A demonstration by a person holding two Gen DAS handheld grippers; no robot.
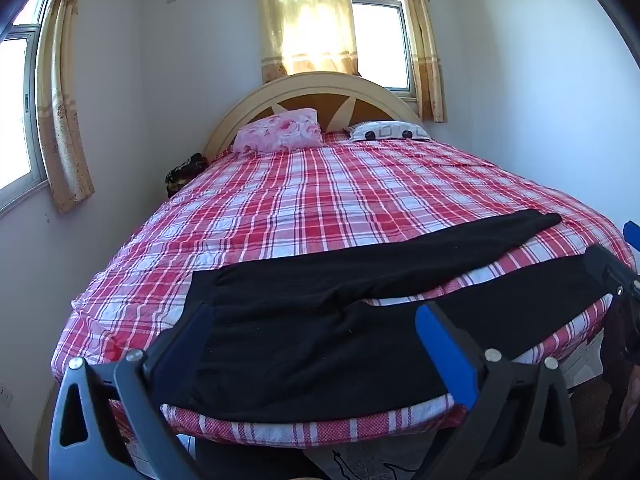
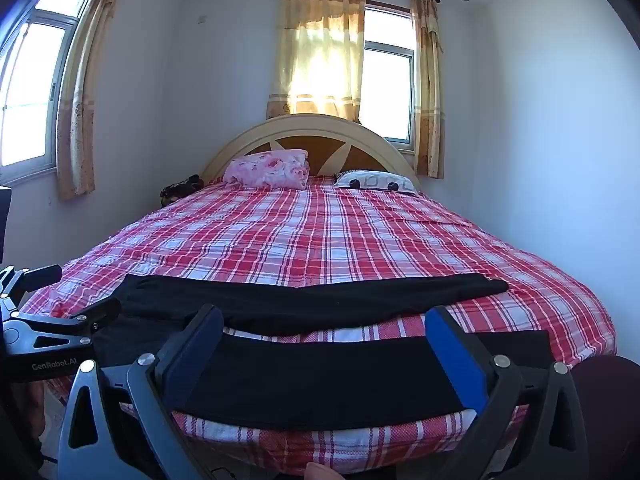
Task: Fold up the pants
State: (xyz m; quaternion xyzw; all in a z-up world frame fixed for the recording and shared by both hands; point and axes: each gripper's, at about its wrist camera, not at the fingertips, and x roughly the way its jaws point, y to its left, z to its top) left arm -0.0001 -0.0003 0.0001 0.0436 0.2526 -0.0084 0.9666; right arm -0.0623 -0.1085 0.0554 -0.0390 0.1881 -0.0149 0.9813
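Black pants [image 1: 320, 304] lie spread flat at the foot of a bed with a red plaid cover [image 1: 340, 192], waistband to the left, two legs splayed apart to the right. My left gripper [image 1: 316, 320] is open, its fingers wide apart just before the waist end near the bed's front edge. In the right wrist view the pants [image 2: 320, 376] show with the near leg along the bed edge and the far leg behind. My right gripper [image 2: 324, 328] is open, hovering over the near leg. The left gripper [image 2: 60, 324] shows at the left there; the right gripper's body [image 1: 612, 276] shows at the right edge.
A pink floral pillow [image 1: 280, 132] and a white patterned pillow [image 1: 388, 131] lie by the curved headboard [image 1: 320, 88]. Curtained windows stand behind and at the left. A dark bundle [image 1: 184, 172] sits beside the bed at the left wall. White walls flank both sides.
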